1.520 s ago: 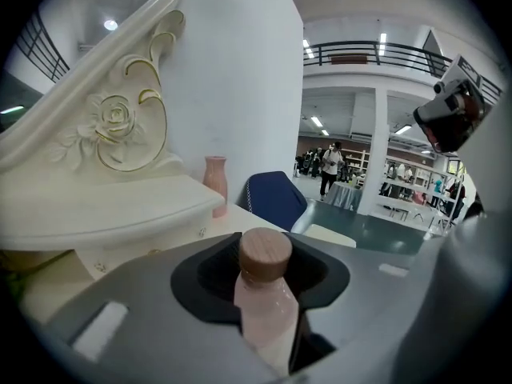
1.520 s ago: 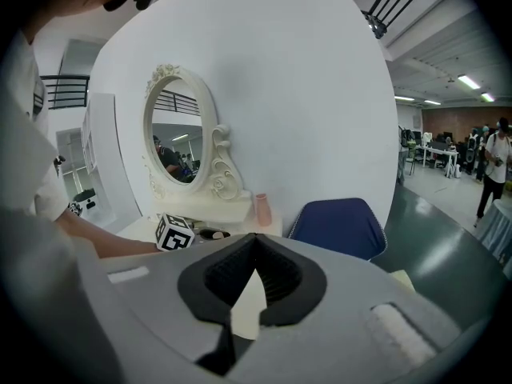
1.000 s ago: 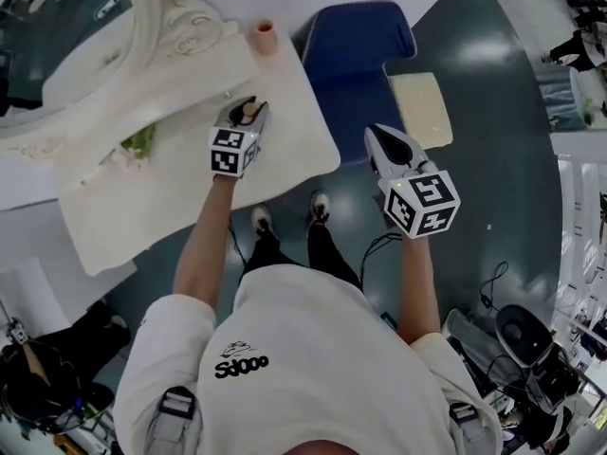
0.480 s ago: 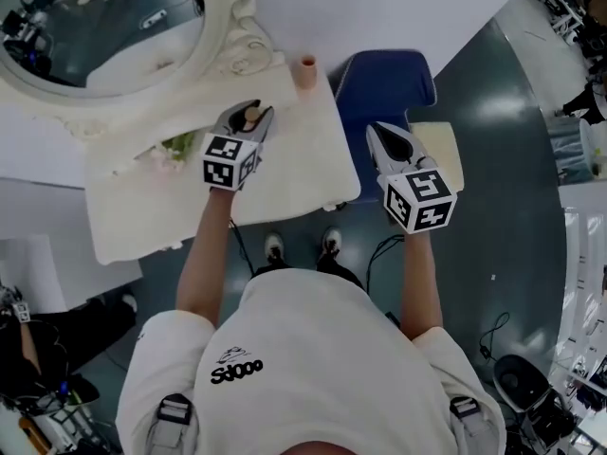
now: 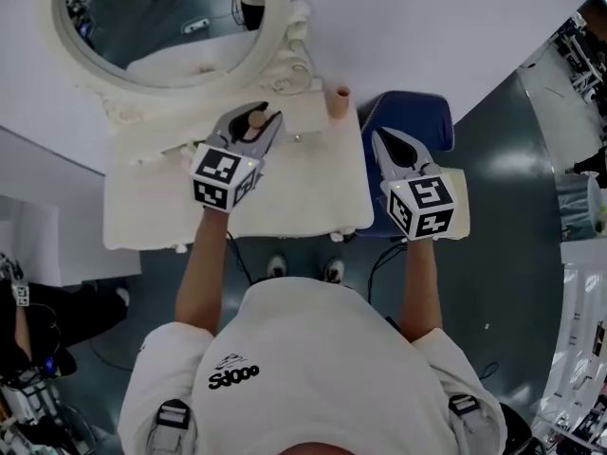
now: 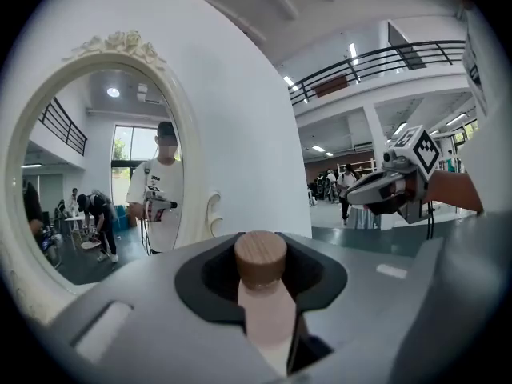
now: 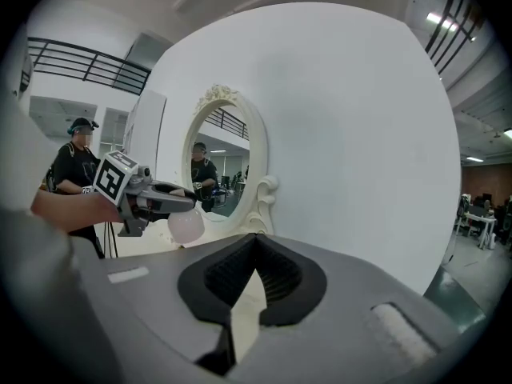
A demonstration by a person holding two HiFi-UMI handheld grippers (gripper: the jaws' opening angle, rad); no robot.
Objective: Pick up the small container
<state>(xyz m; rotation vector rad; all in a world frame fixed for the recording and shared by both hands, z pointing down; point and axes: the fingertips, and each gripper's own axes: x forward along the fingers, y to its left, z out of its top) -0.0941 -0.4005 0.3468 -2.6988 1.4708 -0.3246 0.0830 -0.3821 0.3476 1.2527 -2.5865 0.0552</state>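
A small pale pink container with a round wooden cap (image 6: pixel 260 259) stands upright between the jaws of my left gripper (image 6: pixel 261 282), which is shut on it. From the head view the cap (image 5: pixel 254 118) shows between the left gripper's (image 5: pixel 254 121) jaws, above the back of the cream table (image 5: pixel 303 197). The right gripper view shows the container's rounded pink body (image 7: pixel 186 226) hanging clear of the tabletop. My right gripper (image 5: pixel 387 142) is shut and empty, off the table's right edge.
A second small pinkish container (image 5: pixel 339 103) stands at the table's back right corner. An ornate oval mirror (image 5: pixel 171 27) leans on the white wall behind the table. A blue chair (image 5: pixel 422 131) sits to the right, under the right gripper.
Both grippers have come forward toward the mirror and wall, the left one keeping its hold on the container. The view has shifted with the person's step.
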